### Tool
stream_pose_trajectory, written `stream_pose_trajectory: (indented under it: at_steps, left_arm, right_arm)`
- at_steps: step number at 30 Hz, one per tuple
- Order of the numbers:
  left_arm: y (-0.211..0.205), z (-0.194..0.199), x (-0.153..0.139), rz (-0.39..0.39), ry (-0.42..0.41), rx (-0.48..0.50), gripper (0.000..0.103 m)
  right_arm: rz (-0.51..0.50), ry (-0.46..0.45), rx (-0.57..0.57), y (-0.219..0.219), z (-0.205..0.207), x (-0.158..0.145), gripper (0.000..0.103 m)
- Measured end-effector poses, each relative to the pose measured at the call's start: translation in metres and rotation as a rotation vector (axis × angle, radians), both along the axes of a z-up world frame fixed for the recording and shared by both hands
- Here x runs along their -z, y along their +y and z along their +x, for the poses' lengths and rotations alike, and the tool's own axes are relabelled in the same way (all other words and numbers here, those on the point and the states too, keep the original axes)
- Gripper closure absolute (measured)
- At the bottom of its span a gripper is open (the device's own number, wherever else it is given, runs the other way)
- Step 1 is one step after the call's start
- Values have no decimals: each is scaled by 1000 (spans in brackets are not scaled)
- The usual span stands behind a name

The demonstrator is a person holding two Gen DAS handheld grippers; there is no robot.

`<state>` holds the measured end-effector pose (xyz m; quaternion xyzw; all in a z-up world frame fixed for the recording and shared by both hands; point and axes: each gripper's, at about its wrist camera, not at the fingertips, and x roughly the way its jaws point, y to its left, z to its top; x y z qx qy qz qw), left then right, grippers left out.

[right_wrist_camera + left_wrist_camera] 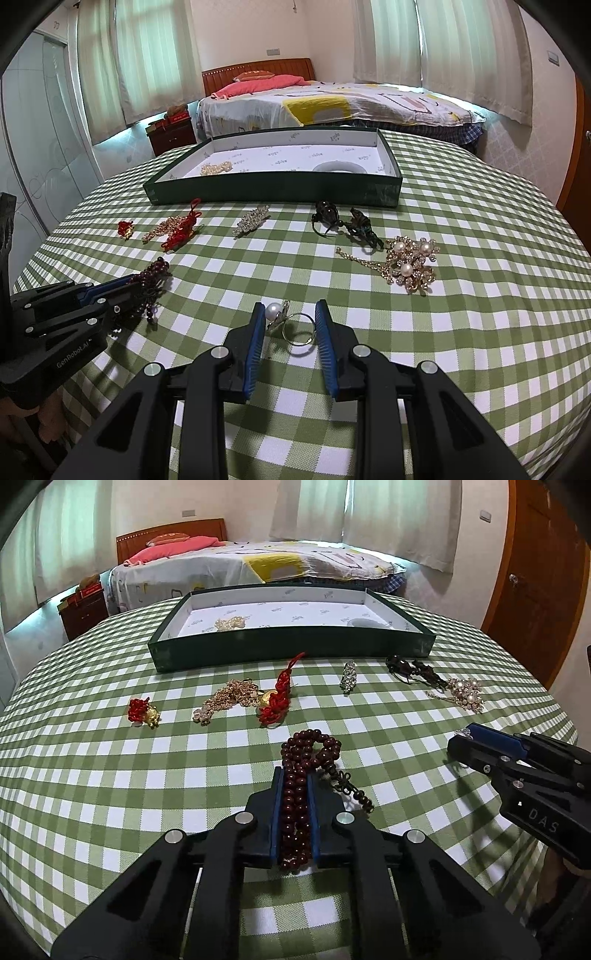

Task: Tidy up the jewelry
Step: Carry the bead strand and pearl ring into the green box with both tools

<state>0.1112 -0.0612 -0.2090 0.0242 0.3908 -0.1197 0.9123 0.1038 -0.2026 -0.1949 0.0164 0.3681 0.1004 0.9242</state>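
My left gripper (294, 775) is shut on a dark red bead bracelet (295, 797), low over the checked cloth; it also shows in the right wrist view (147, 284). My right gripper (290, 314) is open around a pearl ring (291, 325) that lies on the cloth between the fingers. A dark green tray (288, 651) with a white inside stands at the back, holding a gold chain (231, 623) and a pale bangle (340, 168).
On the cloth in front of the tray lie a small red charm (142, 710), a gold necklace (225, 698), a red knotted tassel (277, 698), a crystal clip (348, 675), dark beaded pieces (347, 221) and a gold pearl brooch (412, 264). A bed stands beyond the table.
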Motion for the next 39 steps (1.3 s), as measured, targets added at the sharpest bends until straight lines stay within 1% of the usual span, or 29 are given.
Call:
stream_pose_trajectory:
  at_steps: [7,11,19,26,32,33,36,39]
  left_arm:
    - [7,1,-14,-26,-33,-20,91]
    - [9,5,-23,-41,-50,-23,91]
    - [8,29,-47,-73,-97,-17,91]
    - [2,69,-71,-90,-149,-7,91]
    - [-1,119,-89,-79,-194,-7,91]
    - [-1,132,-91,-77,-198,-12,91]
    - [4,162,-92,-84,-181,-29,91]
    - [10,193,-87,-84,-151,-54,91]
  right_arm:
    - [19,-6,-4,0,0,-6,75]
    - [26,-22,-11,3,4,-17,75]
    - [28,-65,-19,8,26,-39,75]
    - [32,-124,-5,5,66,-66,75]
    - [14,-184,4,0,116,-88,75]
    - [12,-191,6,-1,123,-90,75]
    - [6,-198,10,-5,152,-94,75]
    - [2,-181,12,-9,180,-91,75]
